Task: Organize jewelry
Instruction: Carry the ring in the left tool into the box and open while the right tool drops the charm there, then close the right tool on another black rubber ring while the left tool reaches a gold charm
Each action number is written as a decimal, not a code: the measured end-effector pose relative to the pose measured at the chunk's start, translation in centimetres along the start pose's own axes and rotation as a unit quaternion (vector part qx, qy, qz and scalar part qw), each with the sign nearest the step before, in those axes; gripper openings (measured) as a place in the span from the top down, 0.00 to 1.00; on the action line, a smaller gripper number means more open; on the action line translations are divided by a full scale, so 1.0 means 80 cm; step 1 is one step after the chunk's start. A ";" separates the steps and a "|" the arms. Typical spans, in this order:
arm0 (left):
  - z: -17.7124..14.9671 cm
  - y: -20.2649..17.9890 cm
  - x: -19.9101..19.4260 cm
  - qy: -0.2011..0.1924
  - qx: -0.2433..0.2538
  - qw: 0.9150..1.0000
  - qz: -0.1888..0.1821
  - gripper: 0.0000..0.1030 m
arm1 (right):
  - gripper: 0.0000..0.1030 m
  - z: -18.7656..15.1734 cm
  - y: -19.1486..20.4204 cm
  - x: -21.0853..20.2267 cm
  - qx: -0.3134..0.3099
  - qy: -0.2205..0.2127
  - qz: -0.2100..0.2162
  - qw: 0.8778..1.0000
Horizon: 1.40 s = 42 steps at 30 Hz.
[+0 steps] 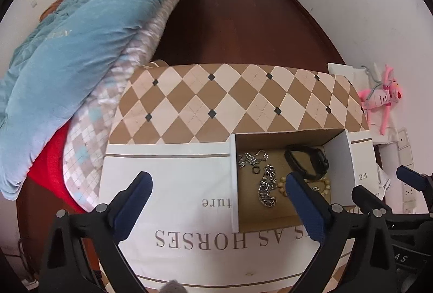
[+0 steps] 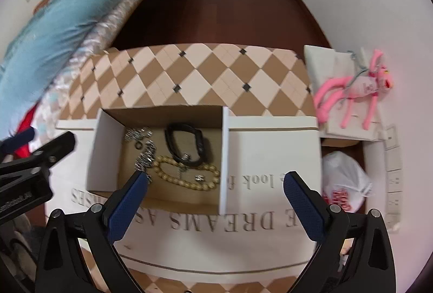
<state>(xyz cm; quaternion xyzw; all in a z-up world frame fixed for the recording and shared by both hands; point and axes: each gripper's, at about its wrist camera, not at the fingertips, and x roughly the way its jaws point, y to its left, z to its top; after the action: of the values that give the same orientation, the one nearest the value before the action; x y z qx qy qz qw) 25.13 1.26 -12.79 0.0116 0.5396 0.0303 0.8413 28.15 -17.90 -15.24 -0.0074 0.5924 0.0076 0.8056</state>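
While both tongs hover spread and empty above the white lettered tabletop, the left tongs point(image 1: 219, 182) and right tongs point(image 2: 216, 182) point toward the open cardboard box point(image 2: 162, 114), in which lie a bead bracelet point(image 2: 186, 179), silver chain point(image 1: 266, 190) and black watch point(image 2: 186, 144).

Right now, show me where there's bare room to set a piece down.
Free: the white flap right of the cardboard box, and the white flap on its left. The checkered surface behind is bare too. Crowded: inside the box, with the black watch, bead bracelet and silver chain.
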 end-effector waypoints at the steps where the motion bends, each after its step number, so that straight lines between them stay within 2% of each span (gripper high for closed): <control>1: -0.004 0.002 -0.003 -0.004 -0.003 1.000 0.000 0.01 | 0.01 -0.002 0.001 -0.001 0.000 -0.001 -0.004 1.000; 9: -0.034 0.008 -0.025 -0.021 -0.013 1.000 0.003 0.00 | 0.00 -0.023 0.007 -0.026 0.003 -0.021 -0.020 1.000; 15: -0.053 0.012 -0.068 -0.056 -0.022 0.998 -0.008 0.00 | 0.00 -0.047 0.000 -0.074 0.016 -0.057 -0.010 0.998; 19: -0.078 0.015 -0.084 -0.067 -0.027 0.997 -0.014 0.00 | 0.00 -0.081 -0.002 -0.091 0.020 -0.056 0.006 0.998; 23: -0.122 0.016 -0.075 -0.047 -0.018 0.999 0.013 0.00 | 0.00 -0.133 0.002 -0.078 0.022 -0.030 0.020 0.999; 26: -0.162 0.016 -0.049 -0.009 -0.008 0.999 0.052 0.00 | 0.00 -0.177 0.005 -0.049 0.024 0.002 0.023 0.999; 28: -0.190 0.019 -0.024 0.027 -0.010 0.998 0.059 0.00 | 0.00 -0.202 0.008 -0.028 0.026 0.024 0.028 0.999; 29: -0.199 0.020 -0.018 0.036 -0.010 0.998 0.059 0.00 | 0.02 -0.214 0.009 -0.019 0.025 0.032 0.028 0.999; 31: -0.222 0.022 0.003 0.061 -0.012 0.996 0.058 0.00 | 0.12 -0.237 0.012 0.000 0.030 0.048 0.037 0.998; 32: -0.232 0.021 0.011 0.072 -0.011 0.996 0.058 0.00 | 0.21 -0.246 0.013 0.008 0.031 0.054 0.043 0.997; 33: -0.241 0.021 0.018 0.079 -0.011 0.995 0.057 0.00 | 0.24 -0.254 0.014 0.016 0.036 0.059 0.051 0.996; 35: -0.254 0.023 0.025 0.086 -0.016 0.995 0.057 0.00 | 0.28 -0.263 0.016 0.028 0.037 0.069 0.060 0.995; 36: -0.260 0.024 0.030 0.090 -0.018 0.994 0.054 0.00 | 0.34 -0.268 0.017 0.031 0.038 0.070 0.065 0.995; 42: -0.273 0.029 0.041 0.101 -0.024 0.993 0.058 0.00 | 0.57 -0.280 0.029 0.042 0.022 0.064 0.061 0.996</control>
<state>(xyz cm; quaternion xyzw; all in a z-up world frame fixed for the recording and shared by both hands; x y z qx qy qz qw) 6.54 3.51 -24.74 0.0196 0.6193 0.0932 0.7793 7.75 -16.06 -25.13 0.0461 0.6418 0.0428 0.7643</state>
